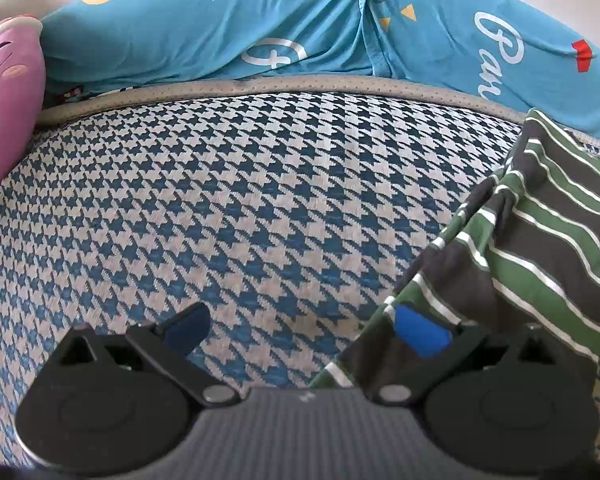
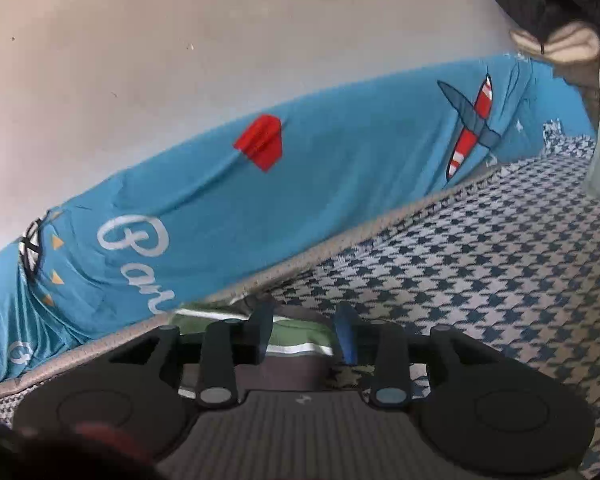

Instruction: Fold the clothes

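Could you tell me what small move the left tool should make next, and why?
Probably slide the left tool right and close on the striped garment's edge: its fingers stand apart, only the right finger overlaps the cloth, and the houndstooth mat lies bare between them.

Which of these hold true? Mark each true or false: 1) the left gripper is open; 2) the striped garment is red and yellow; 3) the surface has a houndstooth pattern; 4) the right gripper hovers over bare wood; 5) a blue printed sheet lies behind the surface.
1) True: the left gripper has its fingers spread wide.
2) False: the striped garment is green, dark grey and white.
3) True: the houndstooth surface is blue and pale.
4) False: the right gripper is over the striped garment, fingers apart.
5) True: the blue printed sheet lies beyond the surface's grey edge.
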A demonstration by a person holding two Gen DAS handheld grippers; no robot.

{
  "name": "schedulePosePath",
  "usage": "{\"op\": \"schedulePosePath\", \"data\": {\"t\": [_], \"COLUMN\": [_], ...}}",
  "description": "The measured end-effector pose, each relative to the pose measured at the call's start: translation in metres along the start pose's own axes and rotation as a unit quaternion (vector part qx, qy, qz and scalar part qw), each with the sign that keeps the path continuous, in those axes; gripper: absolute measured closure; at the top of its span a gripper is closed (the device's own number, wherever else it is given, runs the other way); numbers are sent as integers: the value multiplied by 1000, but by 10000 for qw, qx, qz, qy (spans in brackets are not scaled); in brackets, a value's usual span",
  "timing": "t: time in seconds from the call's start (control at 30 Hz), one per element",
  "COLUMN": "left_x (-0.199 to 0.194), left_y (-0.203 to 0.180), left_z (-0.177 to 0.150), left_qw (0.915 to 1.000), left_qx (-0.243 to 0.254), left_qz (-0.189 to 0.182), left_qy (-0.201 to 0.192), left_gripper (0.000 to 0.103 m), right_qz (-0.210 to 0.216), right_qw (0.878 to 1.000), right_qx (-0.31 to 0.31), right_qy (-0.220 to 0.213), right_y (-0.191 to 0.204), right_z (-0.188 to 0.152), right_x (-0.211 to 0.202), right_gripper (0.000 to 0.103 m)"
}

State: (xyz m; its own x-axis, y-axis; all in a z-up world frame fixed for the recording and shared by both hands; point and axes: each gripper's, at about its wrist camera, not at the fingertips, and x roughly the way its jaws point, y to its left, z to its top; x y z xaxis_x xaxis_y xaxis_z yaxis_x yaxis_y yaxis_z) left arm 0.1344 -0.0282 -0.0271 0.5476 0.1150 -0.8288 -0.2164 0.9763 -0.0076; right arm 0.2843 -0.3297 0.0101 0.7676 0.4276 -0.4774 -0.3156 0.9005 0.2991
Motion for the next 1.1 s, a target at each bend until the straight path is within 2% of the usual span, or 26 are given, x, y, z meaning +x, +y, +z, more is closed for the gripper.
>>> {"op": "schedulePosePath", "data": {"t": [0.13, 0.3, 0.73, 1.1], "left_x": [-3, -2, -10, -24], "left_y": [1, 6, 20, 28], "left_z": [0, -1, -9, -28], "left_qw": [10000, 10000, 9999, 9998], "left_qx": [21, 72, 113, 85], "left_qz": [-42, -42, -23, -197], "left_qy": [-24, -11, -32, -19], "left_gripper": [0, 0, 0, 0], "right_qz": [361, 614, 1442, 1855], "right_qw": [9991, 9970, 9771, 9563], "right_qx": [88, -311, -1186, -1729], "right_qy": [183, 355, 1025, 1456], "right_y": [6, 25, 63, 74], "right_z": [6, -2, -64, -113], "right_x": [-11, -30, -91, -130], "right_gripper": [68, 68, 68, 68]}}
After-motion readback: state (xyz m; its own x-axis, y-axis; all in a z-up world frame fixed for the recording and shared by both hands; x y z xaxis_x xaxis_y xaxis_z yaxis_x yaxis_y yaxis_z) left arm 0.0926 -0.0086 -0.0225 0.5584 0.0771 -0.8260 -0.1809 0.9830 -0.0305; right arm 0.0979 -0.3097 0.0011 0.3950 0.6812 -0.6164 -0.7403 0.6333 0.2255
